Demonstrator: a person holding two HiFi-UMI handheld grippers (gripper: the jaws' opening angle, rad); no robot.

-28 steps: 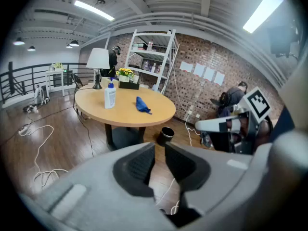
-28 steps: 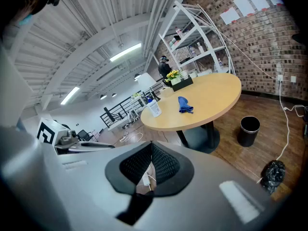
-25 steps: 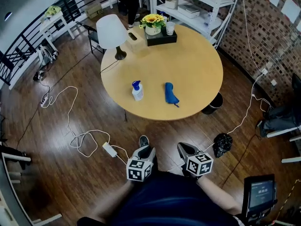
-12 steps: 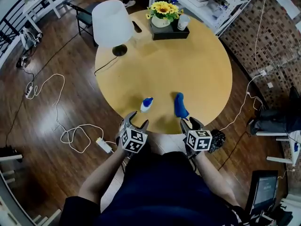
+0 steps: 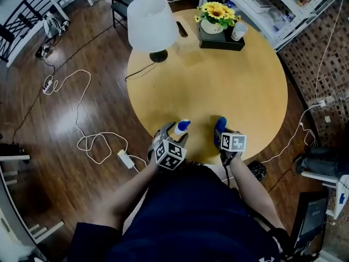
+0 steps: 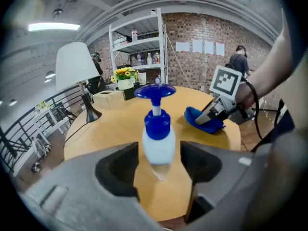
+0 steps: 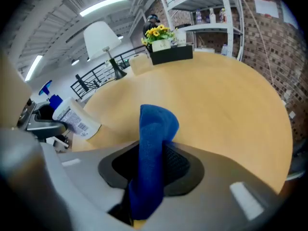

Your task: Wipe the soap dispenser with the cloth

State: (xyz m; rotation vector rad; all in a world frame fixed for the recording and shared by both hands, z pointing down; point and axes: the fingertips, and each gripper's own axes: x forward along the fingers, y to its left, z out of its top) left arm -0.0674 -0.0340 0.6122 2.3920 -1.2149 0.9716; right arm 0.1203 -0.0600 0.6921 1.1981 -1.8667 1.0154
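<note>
Left fingers (image 6: 115, 170) stand wide to either side of the soap dispenser (image 6: 157, 143), with a gap at each flank and no contact. The left gripper (image 6: 159, 158) is thus empty, its jaws having opened within the last second. Right pads (image 7: 180, 165) are drawn in narrow on a raised fold of the blue cloth (image 7: 154, 129), which fills the space between them. The right gripper (image 7: 151, 167) has just been closing and appears to pinch it.

Both objects sit near the edge of the round table (image 5: 240, 86) closest to the person, the dispenser upright and the cloth just to its right. A lamp (image 5: 151, 23) and a box of sunflowers (image 5: 217, 11) stand well apart at the far side.

Handling, as a judgement: the dispenser is a small, smooth plastic bottle, probably light and easily tipped. The squat white body is the place to clamp, not the blue pump head (image 6: 155, 91), which would depress or turn. The cloth is soft and limp, so any bunched fold will serve.

Change from the earlier frames: a second ago both grippers hung closed at the person's lap, well short of the table. Now they are at its near edge, one at each object
</note>
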